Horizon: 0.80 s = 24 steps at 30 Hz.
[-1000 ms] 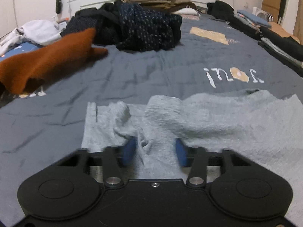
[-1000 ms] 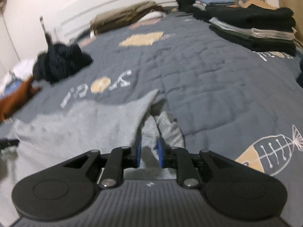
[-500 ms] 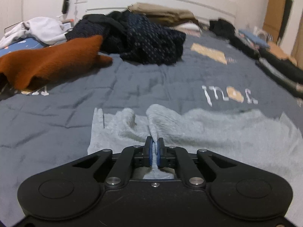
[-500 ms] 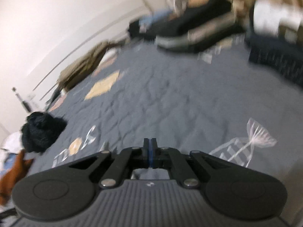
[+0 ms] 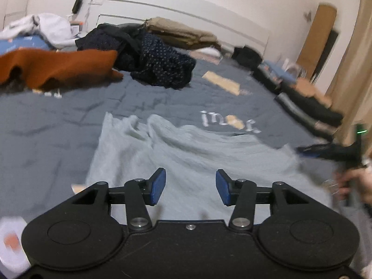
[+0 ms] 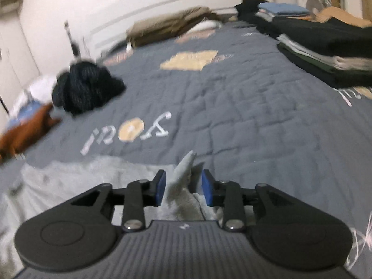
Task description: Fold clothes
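Both grippers, clamped on the grey garment (image 5: 186,162) half a second ago, have let go, and the left one has pulled back so more of the cloth now shows ahead of it. The left gripper (image 5: 190,187) hovers over the garment with its jaws opening and nothing between them. The right gripper (image 6: 183,187) has its jaws opening too; a peaked corner of the grey cloth stands between the blue pads, though they no longer press on it. In the left wrist view the right gripper appears at the garment's far right edge, held by a hand (image 5: 355,183).

The garment lies spread on the bed (image 6: 244,107), near its front edge, with ripples along its far side. It looks freshly laid down or part-folded; how many folds it has taken cannot be told. Along the bed's right side sit stacks of folded clothes (image 6: 325,46), work apparently done. Left to fold, by the look of it: a rust-brown garment (image 5: 58,67), a dark dotted heap (image 5: 158,65) and a white pile (image 5: 46,28).
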### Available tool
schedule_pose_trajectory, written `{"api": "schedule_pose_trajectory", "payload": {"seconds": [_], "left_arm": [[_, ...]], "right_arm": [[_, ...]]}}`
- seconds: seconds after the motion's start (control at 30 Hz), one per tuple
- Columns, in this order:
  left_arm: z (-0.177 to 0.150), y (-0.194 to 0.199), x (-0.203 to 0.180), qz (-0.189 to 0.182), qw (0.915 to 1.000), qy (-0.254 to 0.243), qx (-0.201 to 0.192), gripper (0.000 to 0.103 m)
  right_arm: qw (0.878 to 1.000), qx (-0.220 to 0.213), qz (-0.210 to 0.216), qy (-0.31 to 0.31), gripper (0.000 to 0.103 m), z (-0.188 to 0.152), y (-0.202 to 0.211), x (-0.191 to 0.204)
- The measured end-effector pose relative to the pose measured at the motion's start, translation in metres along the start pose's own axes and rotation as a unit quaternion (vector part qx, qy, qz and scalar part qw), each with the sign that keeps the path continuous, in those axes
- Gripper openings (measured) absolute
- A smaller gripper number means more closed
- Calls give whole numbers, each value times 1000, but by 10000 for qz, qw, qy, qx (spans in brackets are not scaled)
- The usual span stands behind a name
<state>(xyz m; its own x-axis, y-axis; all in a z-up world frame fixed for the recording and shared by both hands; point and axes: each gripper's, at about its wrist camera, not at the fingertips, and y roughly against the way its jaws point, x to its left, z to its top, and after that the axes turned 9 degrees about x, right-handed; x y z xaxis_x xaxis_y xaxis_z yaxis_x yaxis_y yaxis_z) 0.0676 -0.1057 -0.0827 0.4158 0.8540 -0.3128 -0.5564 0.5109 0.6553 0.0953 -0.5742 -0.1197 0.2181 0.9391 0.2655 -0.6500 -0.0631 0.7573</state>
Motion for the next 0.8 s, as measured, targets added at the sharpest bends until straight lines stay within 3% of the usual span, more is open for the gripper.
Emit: {"api": "schedule_pose_trajectory", "payload": {"seconds": [0.1,0.23,0.27,0.3,0.33,0.57,0.67,0.8], "left_arm": [[-13,7,-2,-250,9995,7,-188,53],[-10,-5,2,-137,9995,-212,-165,53],[-9,-8,5,-132,9996,-192,-135,53],[-8,-11,8,-108,9997,-181,-119,53],[-7,-10,12,-29,9997,-195,-145,53],[3,-3,32,181,9992,-99,-351,53],[9,-4,41,259,9991,-59,-318,53],[28,-16,53,428,9984,-310,-200,57]], "right_arm": [[9996,276,-110,-11,33,6,-20,0],[9987,405,10,-298,32,7,-32,0],[9987,404,48,-321,24,6,-34,2],[9987,385,20,-332,6,6,-34,4],[9988,356,-46,-337,1,7,-35,7],[9933,-813,-480,-667,1,22,-4,5],[9921,-802,-773,-581,0,25,-11,5],[9936,-614,-783,-525,0,25,-22,3]]}}
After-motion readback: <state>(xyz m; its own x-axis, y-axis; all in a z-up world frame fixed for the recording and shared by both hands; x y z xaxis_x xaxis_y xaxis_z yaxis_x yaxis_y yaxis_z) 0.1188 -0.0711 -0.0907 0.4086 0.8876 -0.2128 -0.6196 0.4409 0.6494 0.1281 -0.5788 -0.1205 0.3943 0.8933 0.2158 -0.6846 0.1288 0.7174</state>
